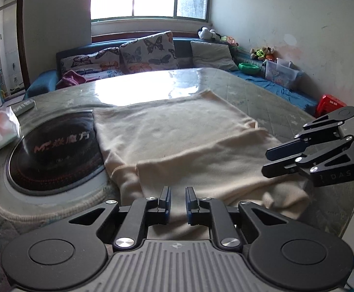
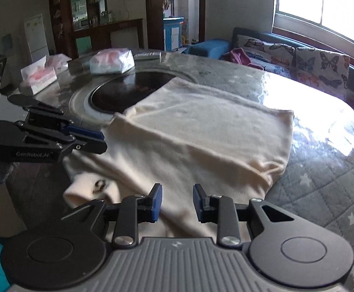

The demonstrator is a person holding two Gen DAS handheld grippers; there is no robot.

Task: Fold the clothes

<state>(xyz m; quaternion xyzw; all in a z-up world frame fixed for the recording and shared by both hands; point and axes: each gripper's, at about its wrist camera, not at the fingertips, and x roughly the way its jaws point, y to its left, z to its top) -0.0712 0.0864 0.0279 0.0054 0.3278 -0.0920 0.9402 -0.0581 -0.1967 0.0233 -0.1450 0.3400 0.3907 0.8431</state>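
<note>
A: Where is the garment?
B: The cream garment (image 1: 177,136) lies flat on the table (image 1: 262,92), partly folded, one layer doubled over the near half. In the right wrist view its far corner at 11 o'clock covers part of the black cooktop (image 2: 120,92).

A: And the tongs?
B: The left gripper (image 1: 178,200) hangs over the near edge of the cloth at 6 o'clock, blue pads parted with a narrow gap and nothing between them. The right gripper (image 2: 177,200) sits likewise, its fingers spread wider, empty, over the cloth's near hem.

A: Can each see the other?
B: Yes. From the left wrist, the right one shows at 3 o'clock, over the cloth's edge. From the right wrist, the left one shows at 9 o'clock.

A: Any writing?
B: "GenRobot.AI" in white on the left gripper's side. "DAS" on the right one's body. The cooktop carries "MT" and Chinese characters I cannot read clearly.

A: Anything else on the table?
B: A tissue pack (image 2: 112,62) at 11 o'clock beyond the cooktop, and a tissue box (image 2: 39,76) at 10 o'clock. Their print is too small to read.
</note>
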